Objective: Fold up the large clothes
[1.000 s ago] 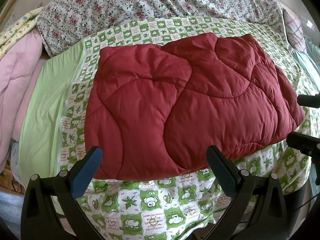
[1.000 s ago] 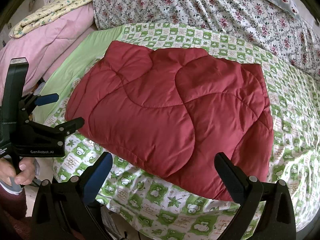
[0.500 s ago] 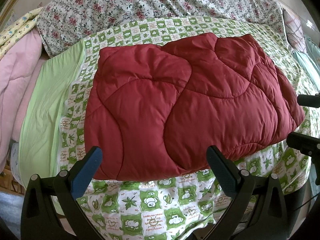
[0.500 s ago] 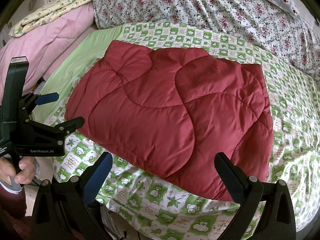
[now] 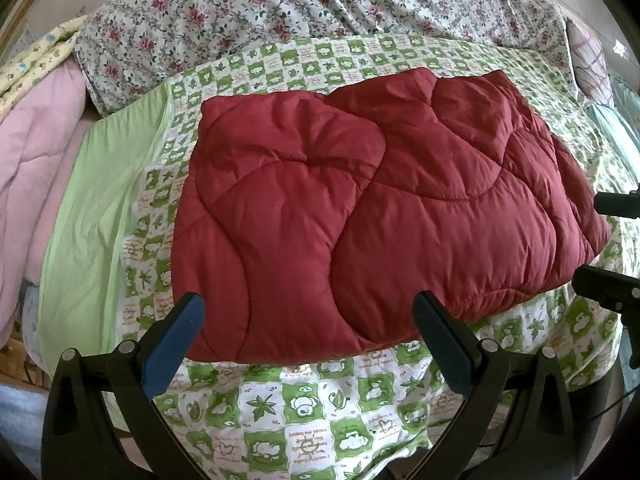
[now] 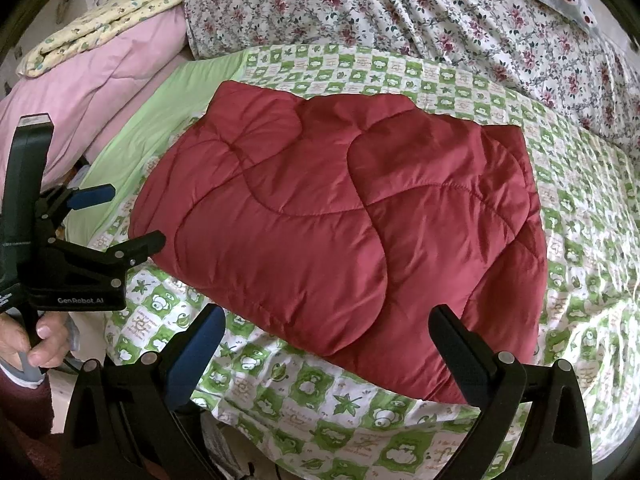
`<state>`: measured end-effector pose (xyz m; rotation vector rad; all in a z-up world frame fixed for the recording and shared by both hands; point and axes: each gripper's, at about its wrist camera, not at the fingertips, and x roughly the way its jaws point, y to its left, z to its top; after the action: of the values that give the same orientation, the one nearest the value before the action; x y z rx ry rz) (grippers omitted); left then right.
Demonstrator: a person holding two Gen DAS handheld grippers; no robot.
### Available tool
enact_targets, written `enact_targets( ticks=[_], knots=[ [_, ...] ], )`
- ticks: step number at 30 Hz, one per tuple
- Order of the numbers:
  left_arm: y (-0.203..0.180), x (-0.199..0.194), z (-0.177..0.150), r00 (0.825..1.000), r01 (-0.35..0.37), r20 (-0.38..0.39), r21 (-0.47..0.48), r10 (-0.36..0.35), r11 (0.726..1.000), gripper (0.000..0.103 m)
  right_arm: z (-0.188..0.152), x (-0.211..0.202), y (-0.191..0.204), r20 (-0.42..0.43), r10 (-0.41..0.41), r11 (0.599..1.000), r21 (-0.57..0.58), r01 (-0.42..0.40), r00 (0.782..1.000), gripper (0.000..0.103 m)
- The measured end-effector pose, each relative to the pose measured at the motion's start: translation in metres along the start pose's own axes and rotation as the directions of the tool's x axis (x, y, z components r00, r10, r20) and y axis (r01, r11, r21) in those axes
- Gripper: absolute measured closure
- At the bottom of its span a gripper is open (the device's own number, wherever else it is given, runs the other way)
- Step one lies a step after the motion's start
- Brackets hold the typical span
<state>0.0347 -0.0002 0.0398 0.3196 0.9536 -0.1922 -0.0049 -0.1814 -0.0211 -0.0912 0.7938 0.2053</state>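
At the bottom of the left wrist view your left gripper (image 5: 308, 332) has its fingers spread wide with nothing between them, hovering just short of the near edge of the folded red quilted garment (image 5: 372, 216). In the right wrist view your right gripper (image 6: 326, 344) is likewise wide apart and empty, low in the frame, its tips over the garment's near edge without gripping it. At the left edge of that same view your left hand (image 6: 36, 340) grips the handle of the left gripper, whose two fingers point toward the garment's left corner.

The red garment lies as a puffy folded rectangle in the middle of both frames, resting on the green-and-white checked sheet (image 5: 304, 404), which shows bare all around it. To the left of the checks runs a plain light-green strip (image 5: 92, 232). Beyond that, in the upper left, sits a pink comforter (image 6: 84, 80) with a yellow patterned blanket (image 6: 108, 20) on top. Across the top of both frames lies a rose-print floral quilt (image 5: 280, 8).
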Motion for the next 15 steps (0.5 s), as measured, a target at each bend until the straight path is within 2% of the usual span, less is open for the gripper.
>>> enact_targets(
  ticks=[15],
  knots=[
    [-0.0003, -0.0028, -0.0003, 1.0, -0.002, 0.005, -0.005, 0.002, 1.0, 0.0, 0.0004, -0.0018, 0.0027, 0.006, 0.0, 1.0, -0.002, 0.0, 1.0, 0.0]
  ],
)
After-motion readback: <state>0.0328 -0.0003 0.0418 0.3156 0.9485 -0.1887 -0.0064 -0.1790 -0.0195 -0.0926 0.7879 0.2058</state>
